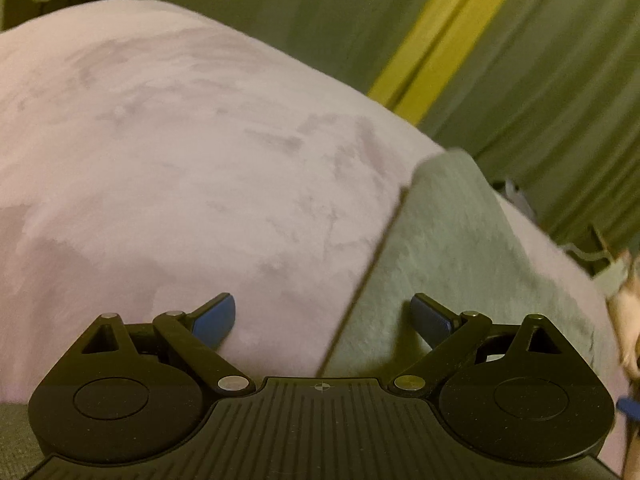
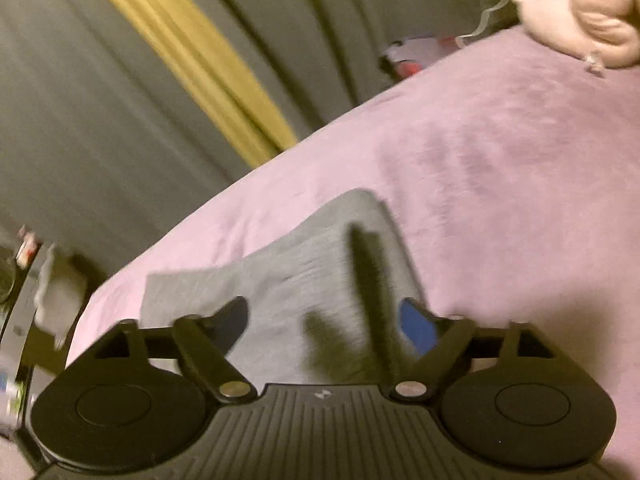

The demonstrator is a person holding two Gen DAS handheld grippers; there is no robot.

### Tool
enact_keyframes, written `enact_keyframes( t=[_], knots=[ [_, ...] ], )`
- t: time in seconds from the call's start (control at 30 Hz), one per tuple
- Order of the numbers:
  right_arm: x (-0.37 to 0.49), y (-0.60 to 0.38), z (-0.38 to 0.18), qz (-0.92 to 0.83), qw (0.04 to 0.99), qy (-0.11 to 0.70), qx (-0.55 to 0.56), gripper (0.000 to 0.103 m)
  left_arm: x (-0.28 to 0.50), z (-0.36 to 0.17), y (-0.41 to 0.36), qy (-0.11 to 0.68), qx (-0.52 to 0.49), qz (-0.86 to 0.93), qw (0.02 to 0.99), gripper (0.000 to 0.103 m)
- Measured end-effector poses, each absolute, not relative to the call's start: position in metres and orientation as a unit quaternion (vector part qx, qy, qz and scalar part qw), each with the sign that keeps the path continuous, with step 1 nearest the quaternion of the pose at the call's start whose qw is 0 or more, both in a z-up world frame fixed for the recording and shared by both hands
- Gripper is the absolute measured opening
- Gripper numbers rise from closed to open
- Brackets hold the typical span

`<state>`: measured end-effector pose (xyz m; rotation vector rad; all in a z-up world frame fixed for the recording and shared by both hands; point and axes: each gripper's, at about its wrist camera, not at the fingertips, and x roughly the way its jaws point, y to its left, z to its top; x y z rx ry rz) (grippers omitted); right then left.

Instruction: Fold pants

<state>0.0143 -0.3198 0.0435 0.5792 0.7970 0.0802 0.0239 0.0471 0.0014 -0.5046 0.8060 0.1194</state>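
Looking down both wrist cams, we've got the grey pants (image 2: 280,272) lying flat on the pink blanket (image 2: 500,152), already down to a compact folded panel by the look of it. Our right gripper (image 2: 324,320) hangs right over them, jaws spread wide with nothing between the pads, so the cloth sits straight ahead and just below it. Our left gripper (image 1: 324,316) is spread wide and empty too, but it straddles the pants' long left edge (image 1: 372,248), one finger over blanket, the other over grey fabric. That edge runs away from us and slightly rightward, so we'd say the long axis points forward. The right hand looks nearer the middle of the cloth.

The right view shows the pants' far corner plus a pinkish bundle (image 2: 576,28) farther up the bed; the left view crops both out but shows that seam line cleanly.
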Motion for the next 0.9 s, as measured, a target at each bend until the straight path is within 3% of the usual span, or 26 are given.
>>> enact_keyframes(
  t=[0.23,0.4,0.53,0.77,0.9],
  knots=[
    [0.019,-0.285,-0.003,0.017,0.883,0.442,0.157,0.096,0.016,0.01,0.031,0.363,-0.217,-0.004,0.906,0.099],
    [0.024,-0.293,-0.009,-0.003,0.86,0.472,0.192,0.099,0.032,-0.01,0.007,0.446,-0.134,0.003,0.885,0.1],
    [0.008,-0.274,0.01,-0.013,0.887,0.441,0.132,0.099,0.029,-0.007,0.002,0.437,-0.129,-0.005,0.89,0.1],
    [-0.026,-0.241,0.051,0.029,0.938,0.335,0.082,0.099,0.007,0.018,0.006,0.344,-0.148,-0.013,0.927,0.1],
    [-0.027,-0.223,0.048,0.071,0.944,0.316,0.061,0.099,0.006,0.019,-0.01,0.348,-0.123,-0.043,0.929,0.1]
  ],
)
